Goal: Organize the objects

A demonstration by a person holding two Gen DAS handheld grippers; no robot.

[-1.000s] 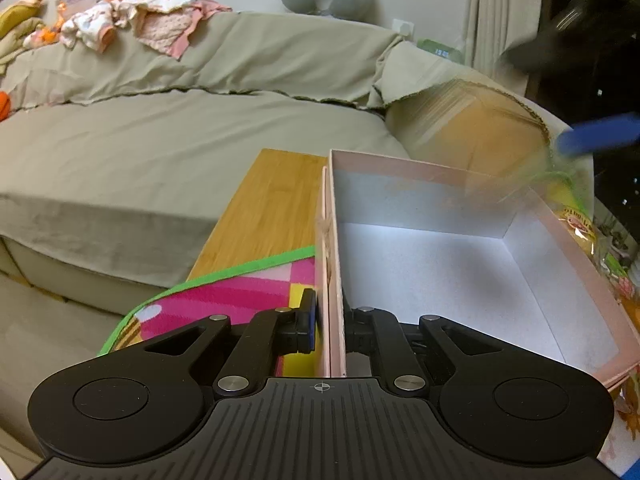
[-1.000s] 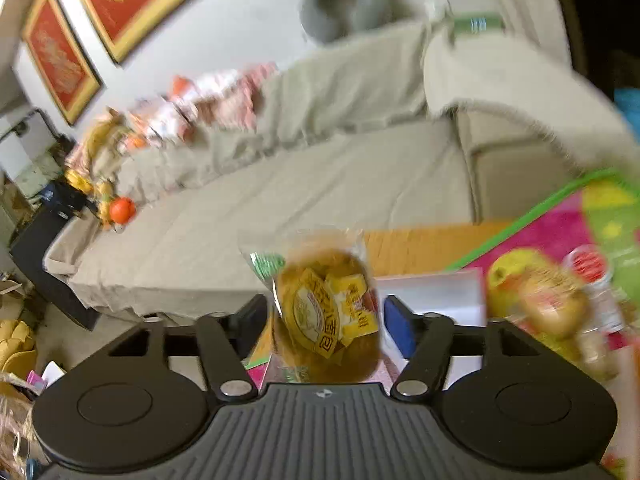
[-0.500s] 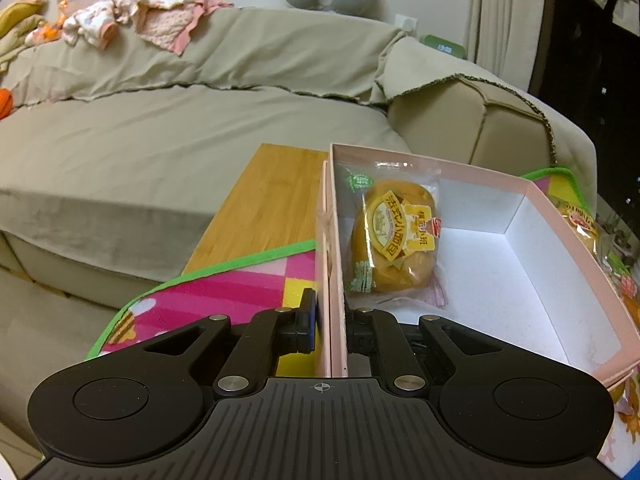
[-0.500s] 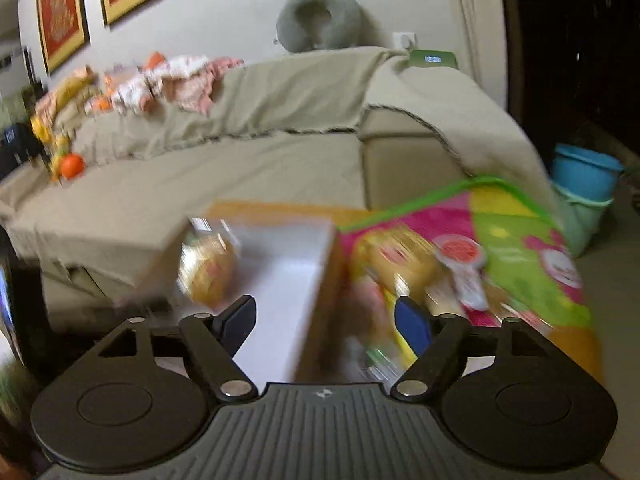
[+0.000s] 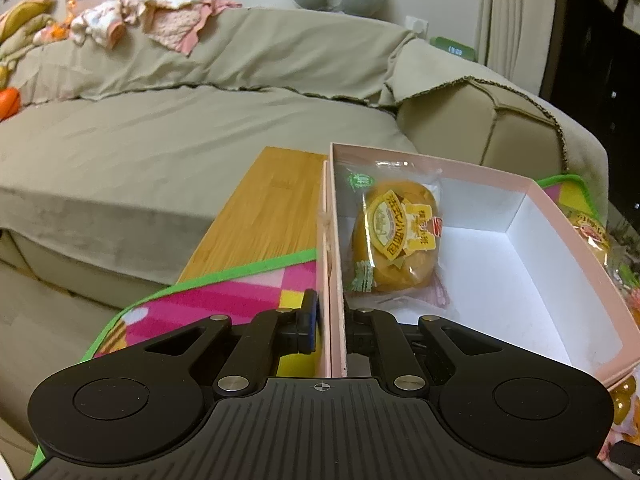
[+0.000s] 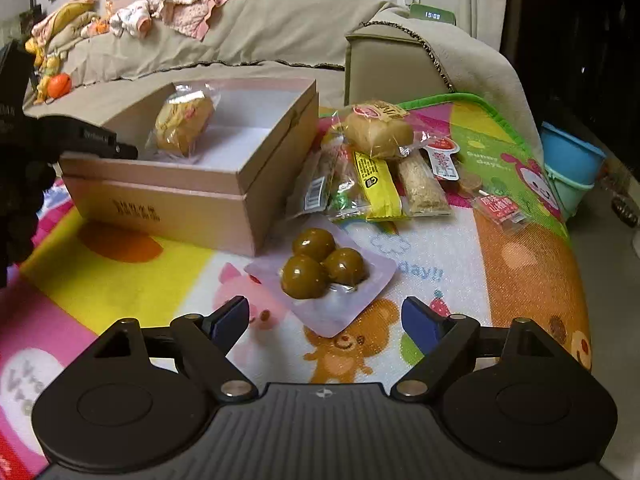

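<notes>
Here, the left gripper [image 5: 331,322] is seen pinched tight on the near wall of the pink box [image 5: 536,200], one finger outside the wall and the other inside it. Just ahead of the inner finger, a wrapped bun [image 5: 394,236] lies on the white floor of the box, leaning against the same wall that is clamped. Beyond the outer finger, the colourful mat [image 5: 224,300] and a strip of wooden tabletop [image 5: 264,216] are visible.

The right gripper [image 6: 325,322] is held over the mat [image 6: 532,264] with its jaws spread wide and opening further; nothing is pressed by the blue pads [image 6: 416,322]. Just ahead of the fingertips, a clear pouch of three brown balls [image 6: 320,266] lies flat on the mat, centred on the gap but not yet between the fingers. Farther ahead and to the right, a pile of snack packets [image 6: 376,176] is heaped beside the box [image 6: 192,208], with another wrapped bun [image 6: 378,130] on top. Ahead and to the left, the box is seen with the first bun [image 6: 182,128] inside it, and the left gripper [image 6: 100,140] is seen clamped on its far-left wall.
</notes>
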